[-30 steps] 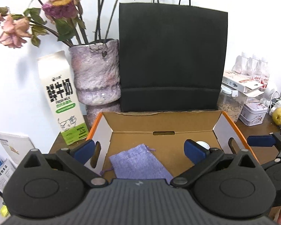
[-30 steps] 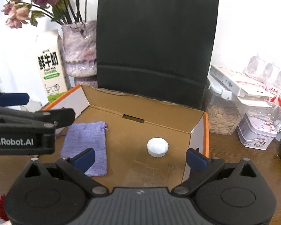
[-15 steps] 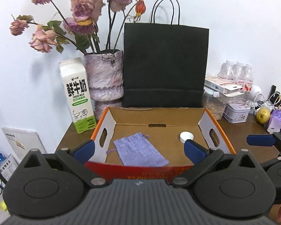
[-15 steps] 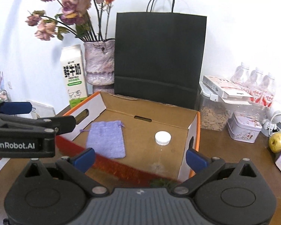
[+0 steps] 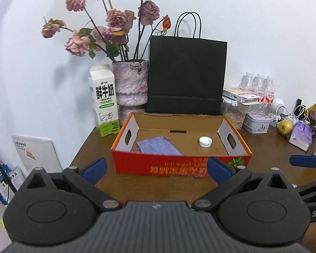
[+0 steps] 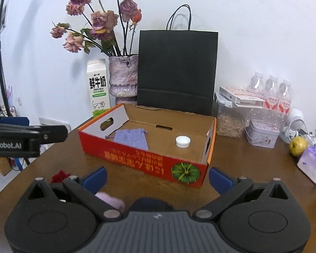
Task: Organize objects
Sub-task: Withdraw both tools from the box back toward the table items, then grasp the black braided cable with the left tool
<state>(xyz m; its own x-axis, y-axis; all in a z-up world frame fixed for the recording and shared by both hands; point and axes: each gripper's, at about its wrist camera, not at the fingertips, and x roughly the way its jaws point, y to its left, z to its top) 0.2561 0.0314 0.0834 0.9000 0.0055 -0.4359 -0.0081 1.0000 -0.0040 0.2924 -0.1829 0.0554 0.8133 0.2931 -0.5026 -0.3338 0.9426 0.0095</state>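
- Shallow cardboard tray box (image 6: 137,158): red outer wall, yellow upside-down lettering, green round fruit print, orange rim, white end flaps, brown inside.
- Small drawstring fabric pouch (image 6: 131,138): lilac, plain.
- Round ribbed plastic cap (image 6: 182,141): white.
- Tall paper carrier bag (image 6: 177,71): matte black.
- Milk carton (image 5: 104,103): white, black characters, green base band.
- Mottled ceramic vase (image 5: 130,82): purple-grey.
- Wooden bench (image 6: 252,168): dark brown.
- Left tongs (image 5: 155,168), right tongs (image 6: 157,177): black bodies, blue pads.

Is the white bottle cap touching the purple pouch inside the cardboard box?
Apart. The right wrist view shows the white bottle cap and the purple pouch separated by a bare strip of the cardboard box floor.
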